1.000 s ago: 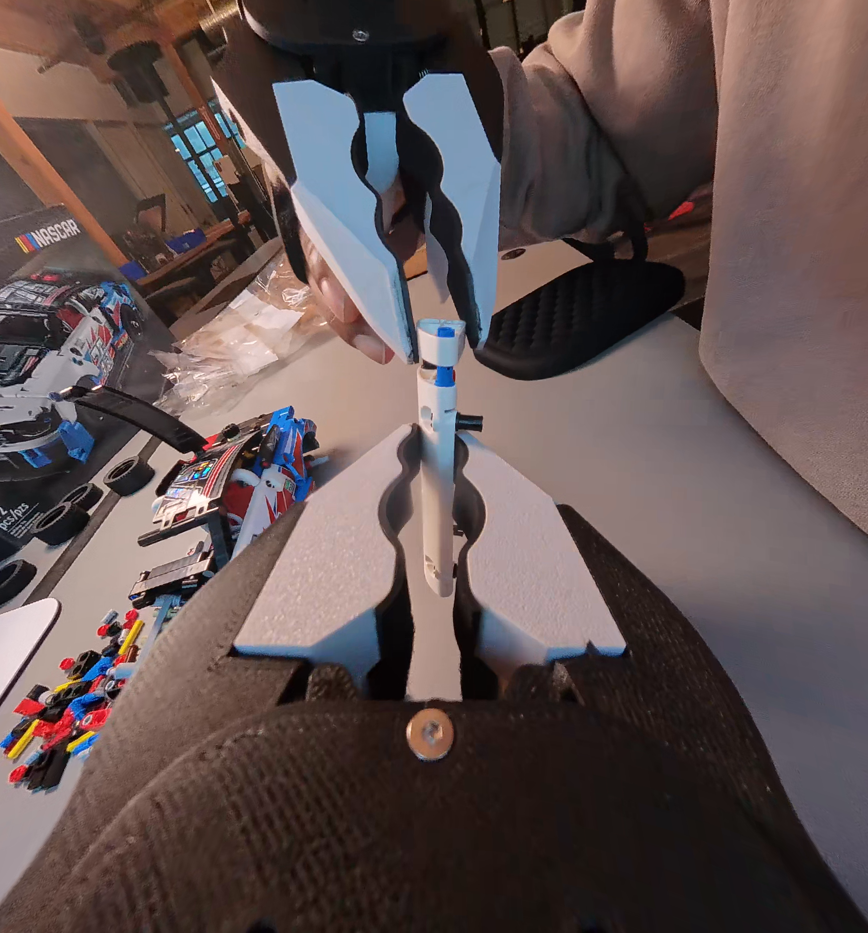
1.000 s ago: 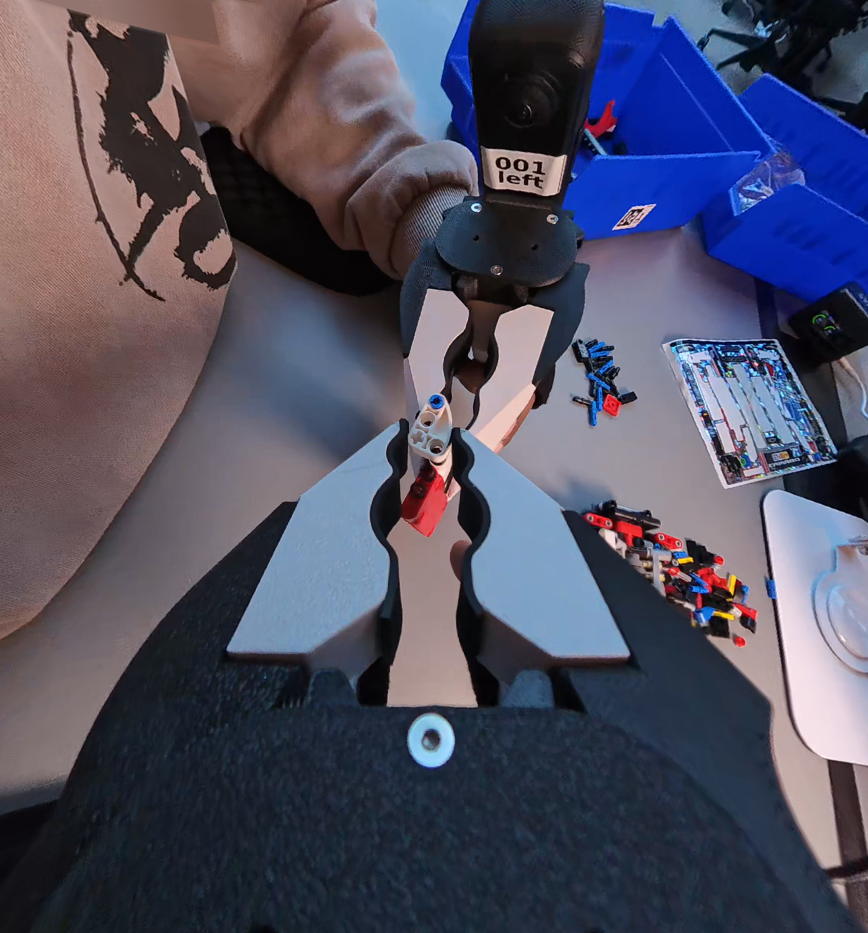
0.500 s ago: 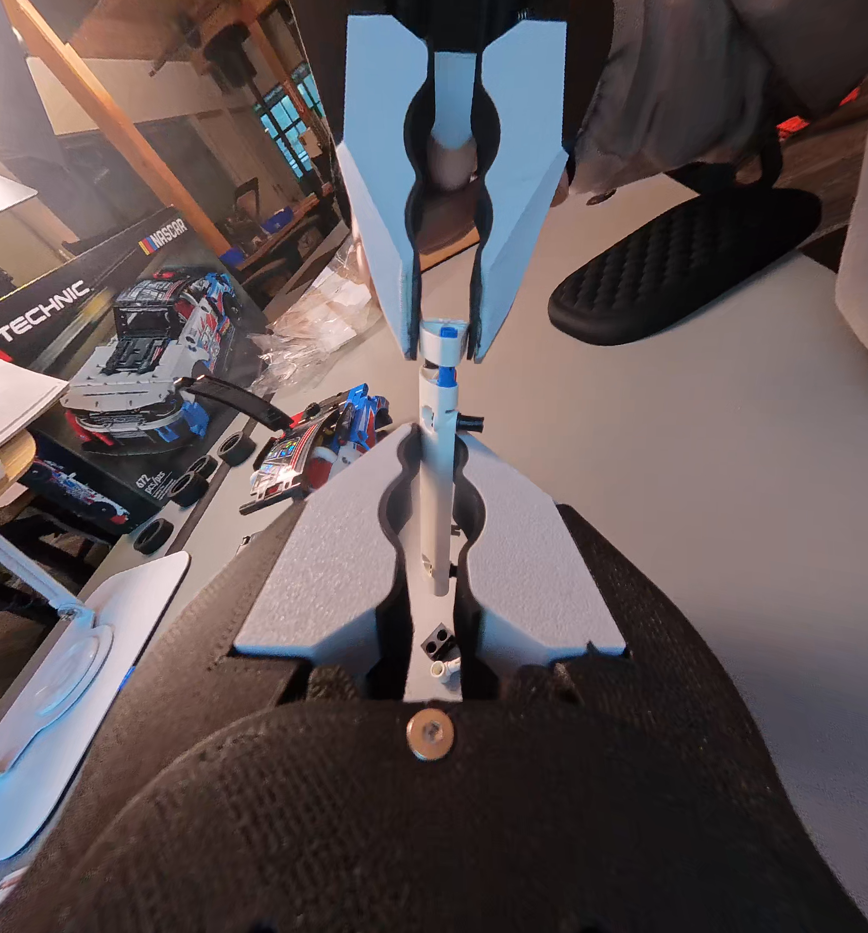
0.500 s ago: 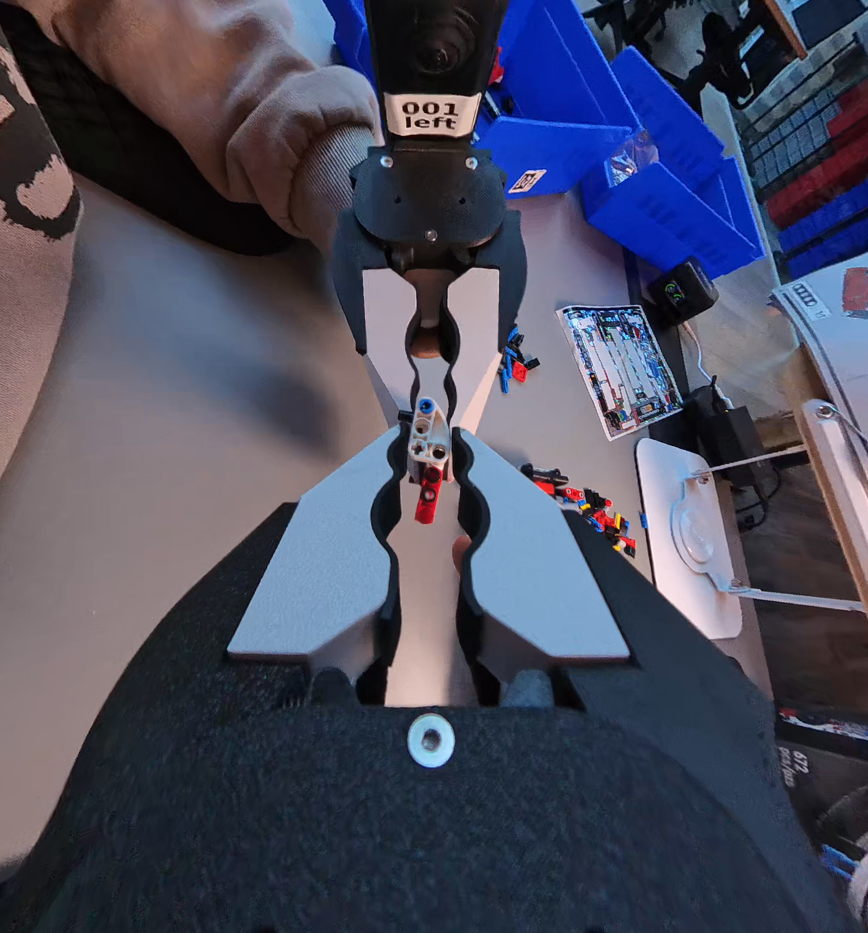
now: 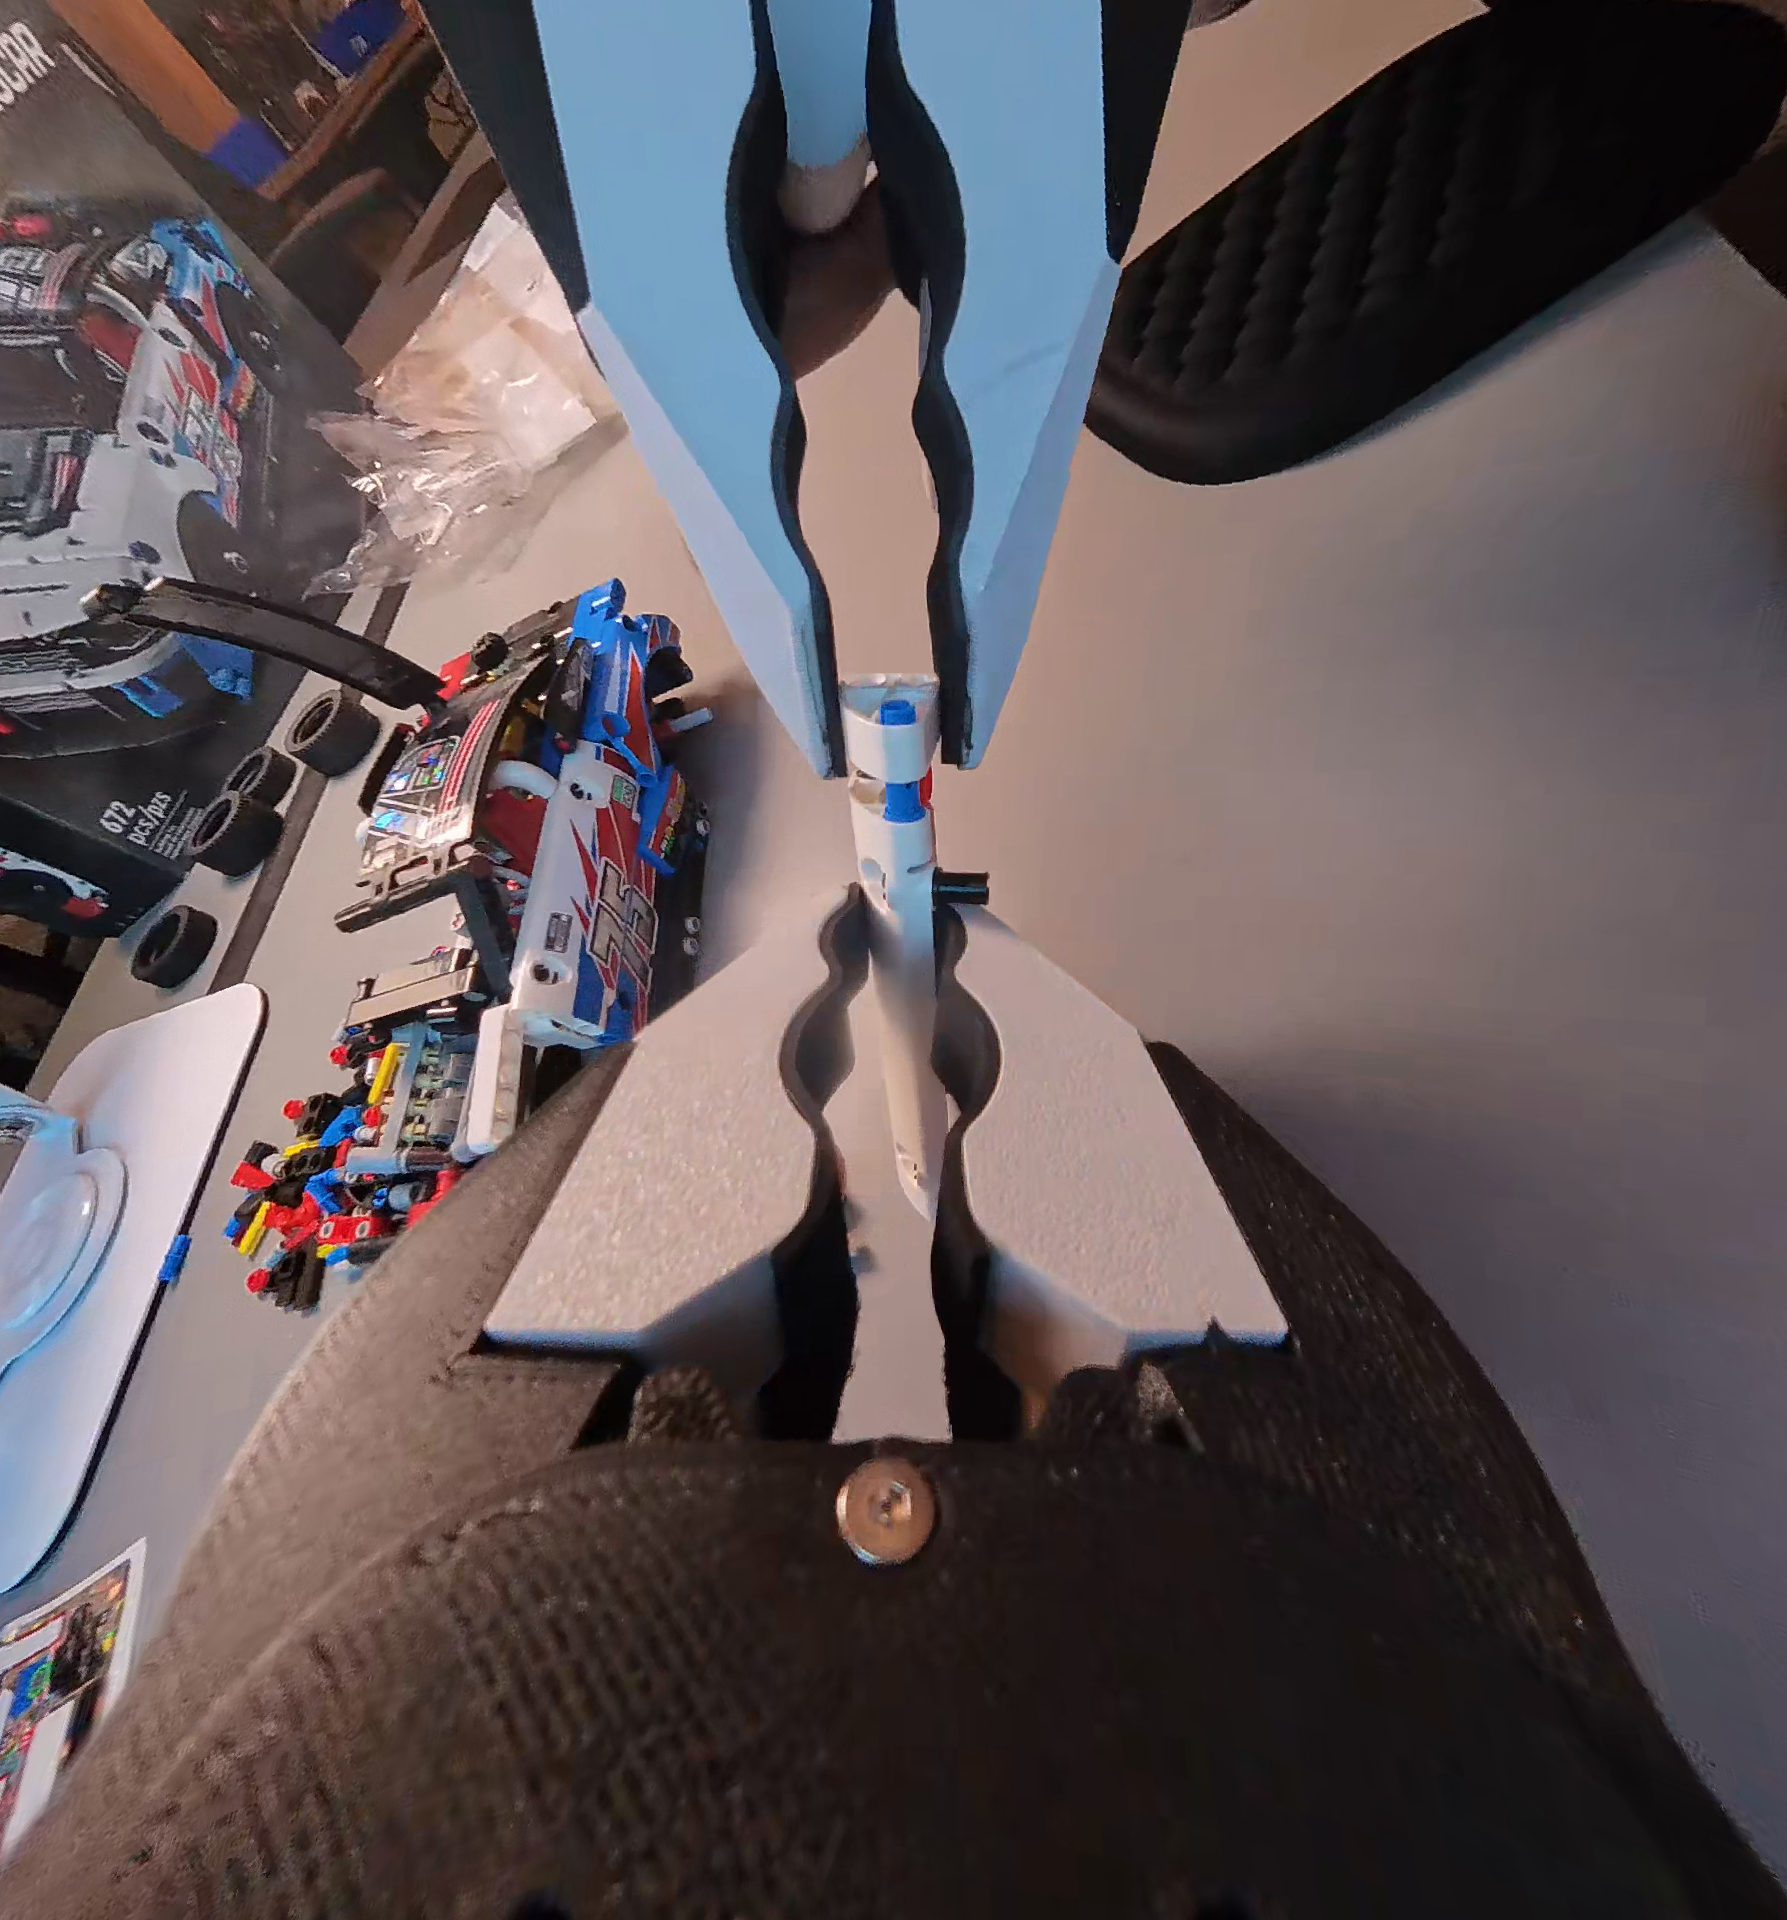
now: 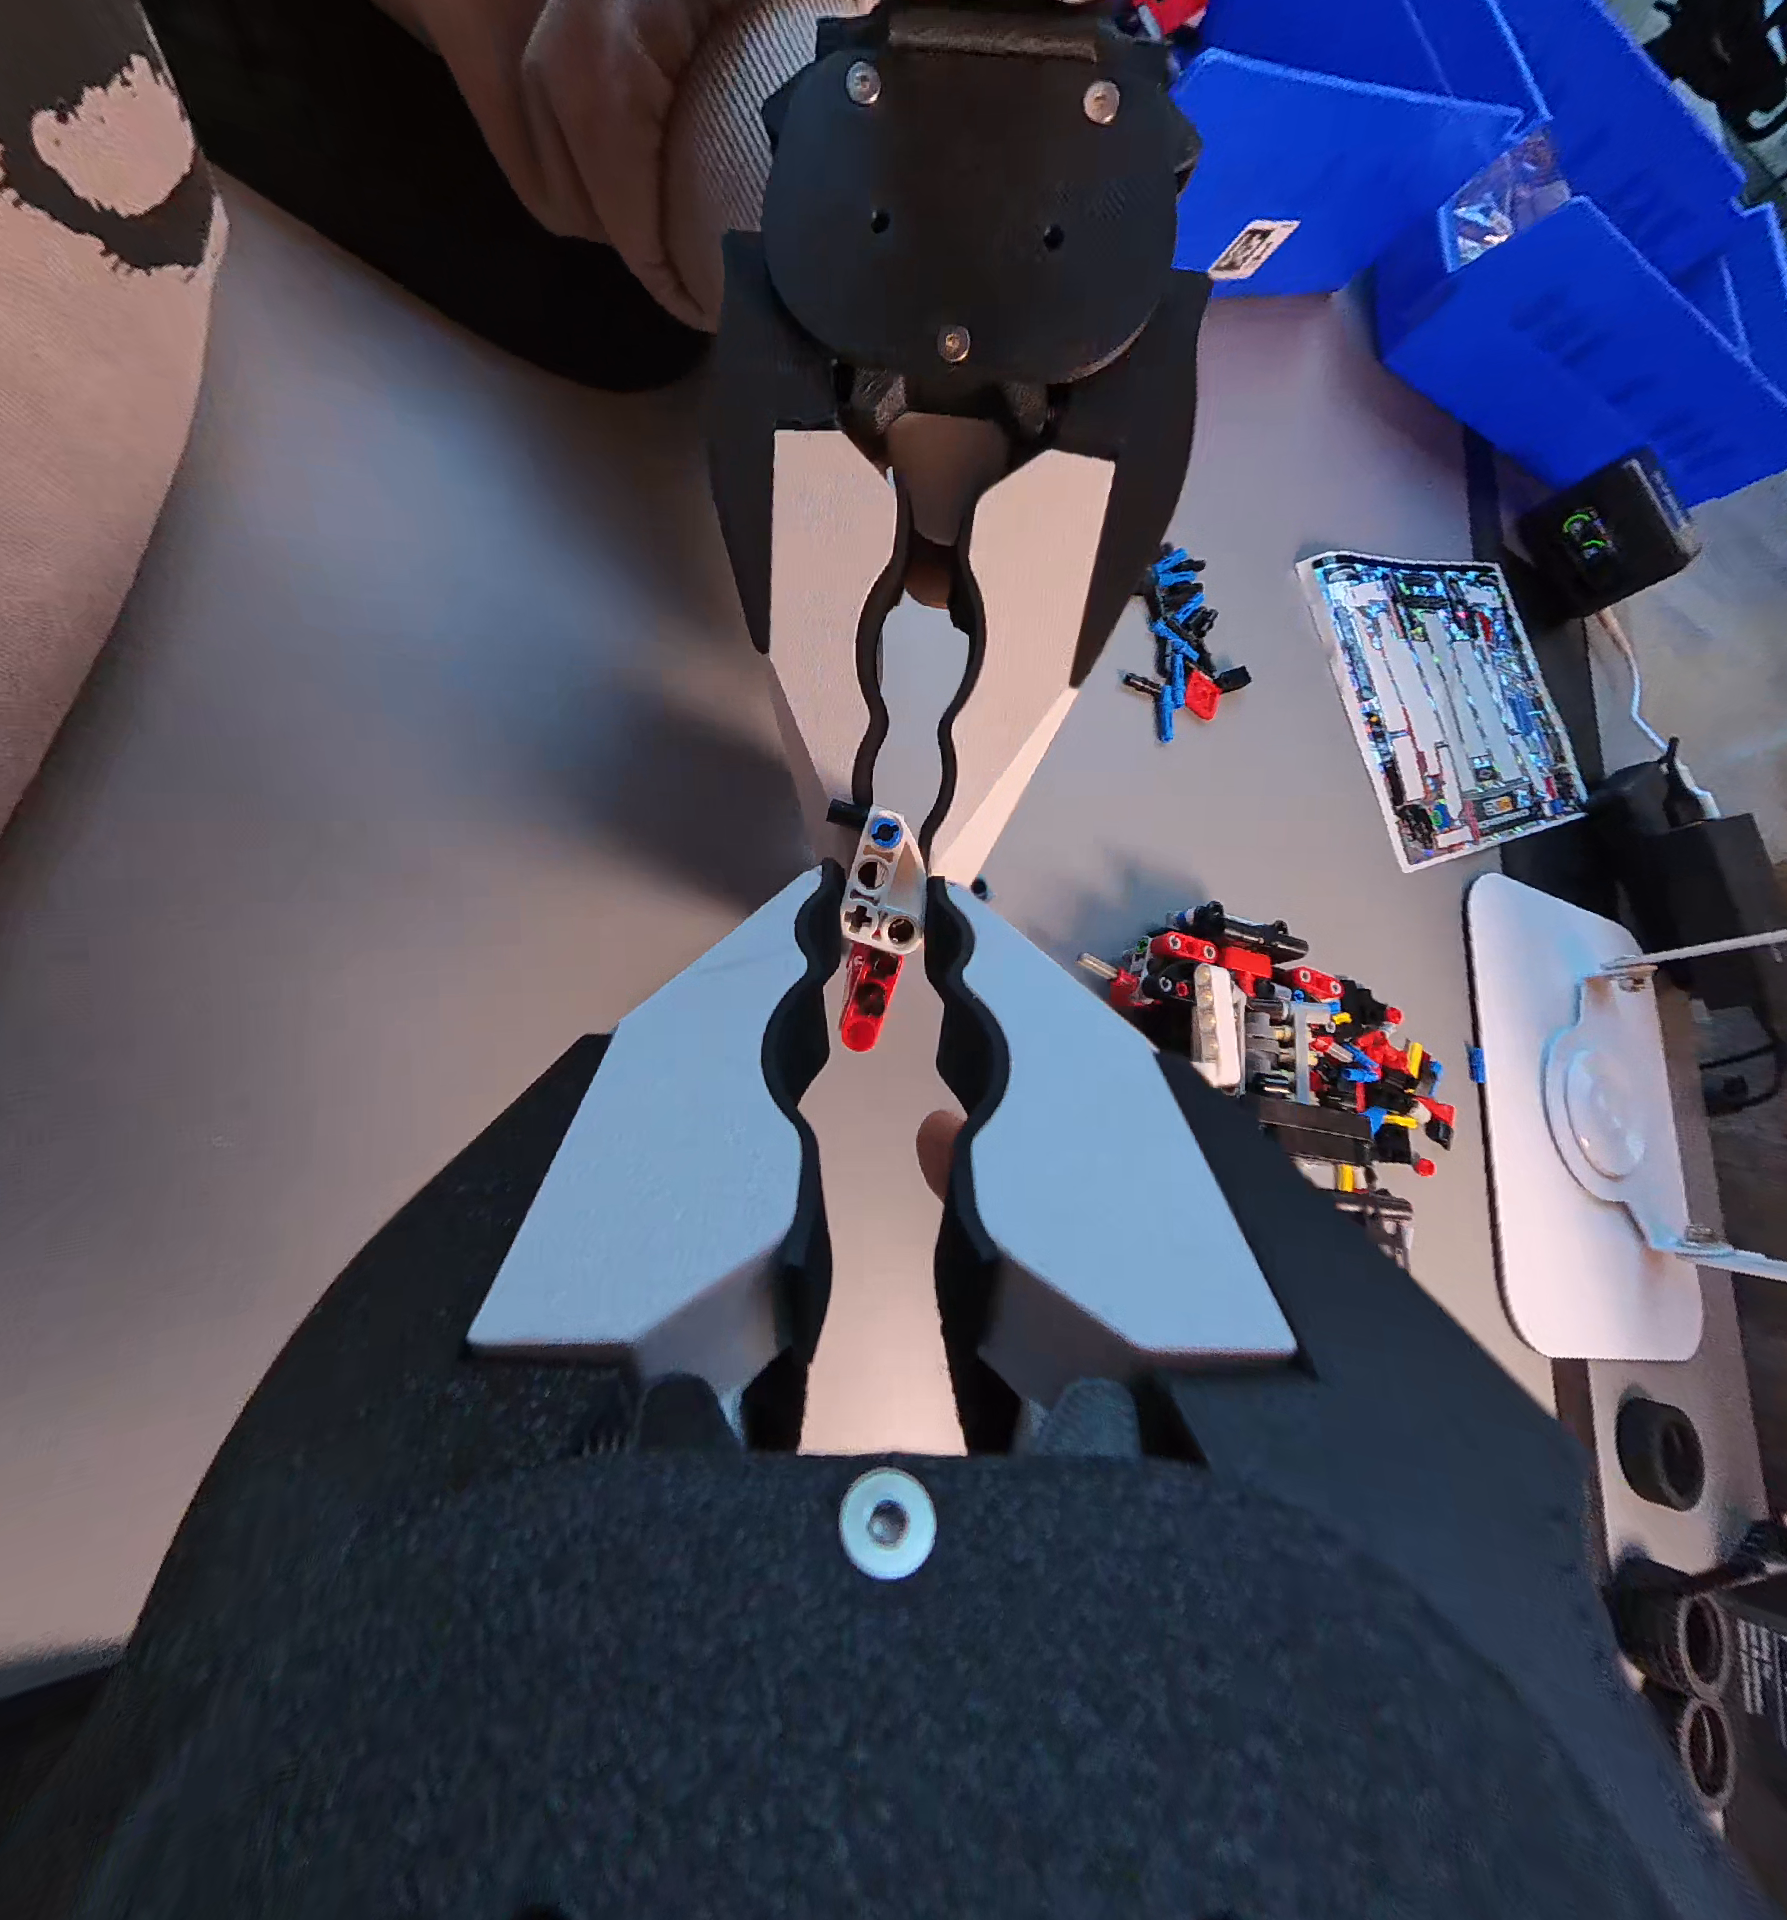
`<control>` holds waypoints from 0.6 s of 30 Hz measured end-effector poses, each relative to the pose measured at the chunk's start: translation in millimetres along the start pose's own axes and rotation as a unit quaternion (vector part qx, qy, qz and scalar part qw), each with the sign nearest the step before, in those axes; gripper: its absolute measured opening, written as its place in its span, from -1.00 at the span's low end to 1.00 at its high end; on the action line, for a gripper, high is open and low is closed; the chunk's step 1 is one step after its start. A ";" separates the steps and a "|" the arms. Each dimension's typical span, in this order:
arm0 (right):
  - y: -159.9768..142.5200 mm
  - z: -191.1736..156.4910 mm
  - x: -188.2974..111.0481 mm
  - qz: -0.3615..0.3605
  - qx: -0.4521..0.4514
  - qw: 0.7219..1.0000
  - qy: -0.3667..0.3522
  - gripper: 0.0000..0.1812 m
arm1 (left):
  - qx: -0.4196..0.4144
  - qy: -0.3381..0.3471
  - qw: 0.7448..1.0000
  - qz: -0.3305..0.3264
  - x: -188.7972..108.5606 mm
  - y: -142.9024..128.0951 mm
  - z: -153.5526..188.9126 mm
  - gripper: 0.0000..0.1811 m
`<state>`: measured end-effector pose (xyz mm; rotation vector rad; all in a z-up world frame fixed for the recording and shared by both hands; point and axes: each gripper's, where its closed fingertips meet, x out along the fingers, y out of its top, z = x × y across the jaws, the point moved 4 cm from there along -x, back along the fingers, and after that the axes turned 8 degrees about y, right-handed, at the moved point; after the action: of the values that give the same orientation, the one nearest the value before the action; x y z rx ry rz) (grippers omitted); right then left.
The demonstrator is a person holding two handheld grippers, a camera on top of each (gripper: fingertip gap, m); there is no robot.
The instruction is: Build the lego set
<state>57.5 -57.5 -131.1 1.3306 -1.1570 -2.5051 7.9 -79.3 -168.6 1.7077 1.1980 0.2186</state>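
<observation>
In the left wrist view, the far left holds the box (image 5: 68, 416) with a race car printed on it, black tyres (image 5: 245, 790) scattered along its edge, and a white pad (image 5: 68, 1247) nearer the camera. Just right of these sits the car (image 5: 546, 883), part-built in blue, red and white, with a heap of loose parts (image 5: 328, 1205) touching its near end. Crumpled clear bags (image 5: 463, 416) lie behind it on the grey table (image 5: 1440, 935).

At centre, the left gripper (image 5: 894, 914) has its jaws narrow, clamped on a long white beam (image 5: 904, 997) that juts forward past the tips, with a black pin (image 5: 962, 888) sticking out of its right side. The right gripper (image 5: 891, 764) comes in from above, tip to tip with it, its jaws pinching a small white piece (image 5: 889, 727) joined to the beam's far end by a blue pin (image 5: 901, 805). A black textured mat (image 5: 1440, 260) lies at upper right.

In the right wrist view, a beige sleeve (image 6: 47, 468) fills the left. At centre the right gripper (image 6: 878, 914) grips the white piece (image 6: 881, 883), which has a red part (image 6: 868, 997) hanging from it between the fingers. The left gripper (image 6: 894, 821) faces it, held by a hand (image 6: 608, 156). Right of centre lie a small cluster of blue pins (image 6: 1180, 644), the loose parts (image 6: 1315, 1039), a sticker sheet (image 6: 1440, 707), and blue bins (image 6: 1543, 260) at the top.
</observation>
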 end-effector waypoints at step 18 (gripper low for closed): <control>-4.9 14.1 -4.5 -0.048 0.022 0.998 -0.031 -0.85 | 0.002 0.032 0.999 -0.033 6.5 -0.2 -17.3 -0.92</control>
<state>51.2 -44.1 -126.4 1.3593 -1.1959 -2.6211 0.2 -63.5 -162.8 1.6724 1.3000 0.2321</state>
